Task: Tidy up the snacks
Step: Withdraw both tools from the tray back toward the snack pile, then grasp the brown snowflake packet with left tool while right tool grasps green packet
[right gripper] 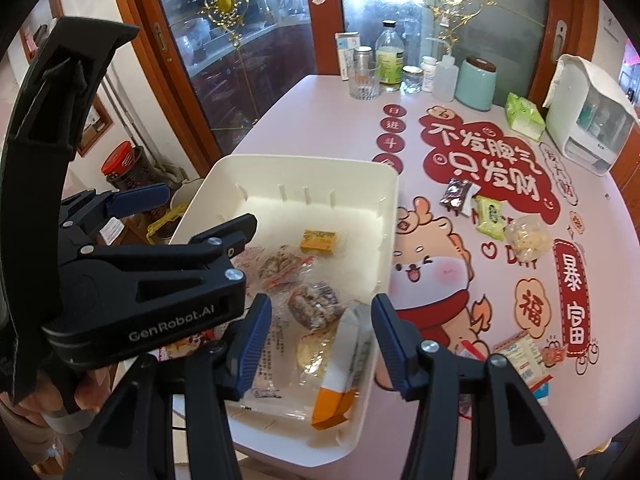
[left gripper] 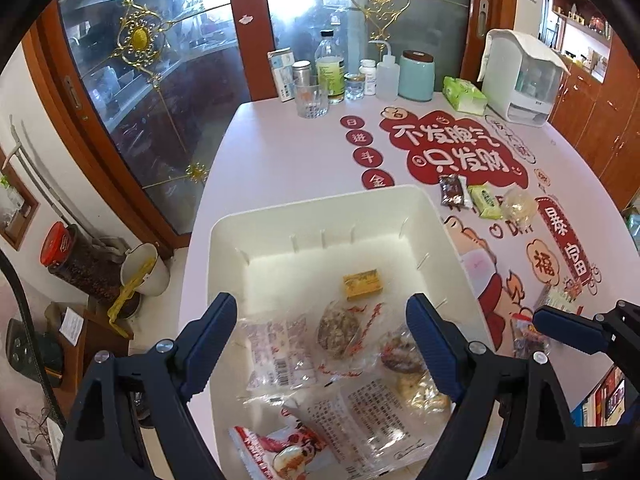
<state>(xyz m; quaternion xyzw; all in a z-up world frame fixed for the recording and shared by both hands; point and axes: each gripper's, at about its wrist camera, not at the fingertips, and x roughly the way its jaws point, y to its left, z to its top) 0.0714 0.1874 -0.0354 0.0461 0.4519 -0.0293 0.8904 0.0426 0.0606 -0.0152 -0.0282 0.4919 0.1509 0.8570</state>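
Over a white bin (left gripper: 448,236) on a pink surface (left gripper: 280,152), two claws hover. Left claw (left gripper: 320,344) gapes wide, nothing between its pads. Right claw (right gripper: 320,344) stands partly apart above a white-and-orange packet (right gripper: 340,376) leaning on the bin's wall; whether the pads touch it cannot be told. Wrapped snacks and a yellow box (left gripper: 362,286) lie inside the bin. Beyond it on the surface sit a dark packet (right gripper: 456,196), a green packet (right gripper: 492,216) and a clear bag (right gripper: 526,236).
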